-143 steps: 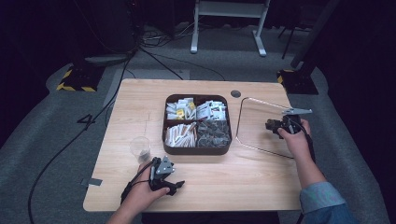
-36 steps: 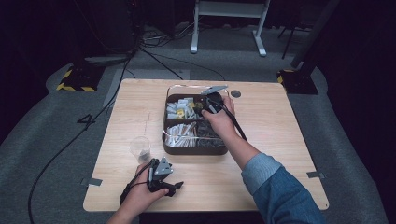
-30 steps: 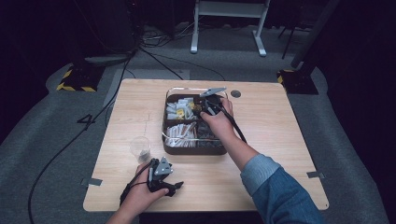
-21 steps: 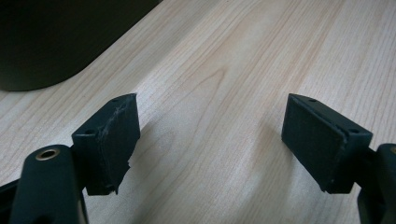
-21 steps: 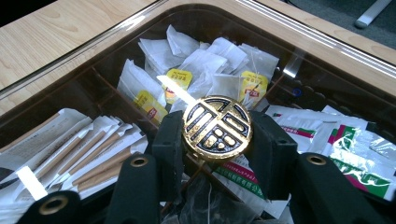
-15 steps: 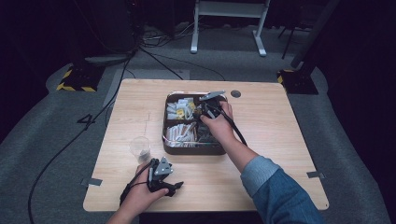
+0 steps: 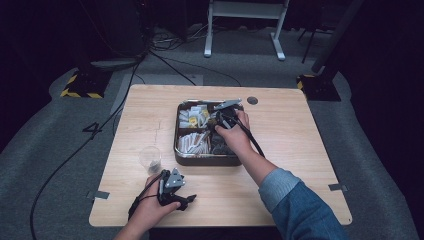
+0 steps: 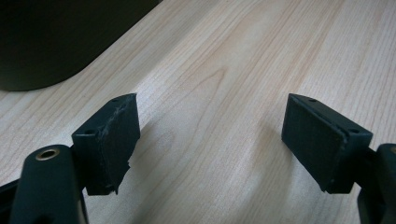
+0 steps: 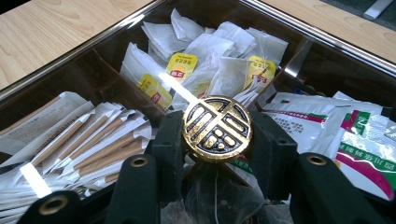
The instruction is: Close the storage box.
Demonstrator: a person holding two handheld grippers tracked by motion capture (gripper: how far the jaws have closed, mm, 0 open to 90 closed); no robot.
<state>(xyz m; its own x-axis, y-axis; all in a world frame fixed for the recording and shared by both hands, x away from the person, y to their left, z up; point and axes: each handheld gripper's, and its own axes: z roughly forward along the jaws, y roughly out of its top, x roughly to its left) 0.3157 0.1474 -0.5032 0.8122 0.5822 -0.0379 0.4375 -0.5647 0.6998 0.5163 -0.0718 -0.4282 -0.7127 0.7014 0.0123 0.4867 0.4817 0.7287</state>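
Right gripper view: the right tongs pinch a round gold knob, its face up, tea bags just beyond. The left tongs rest spread over bare desk.

High view overlooks table; gripper views sit close, near tabletop.
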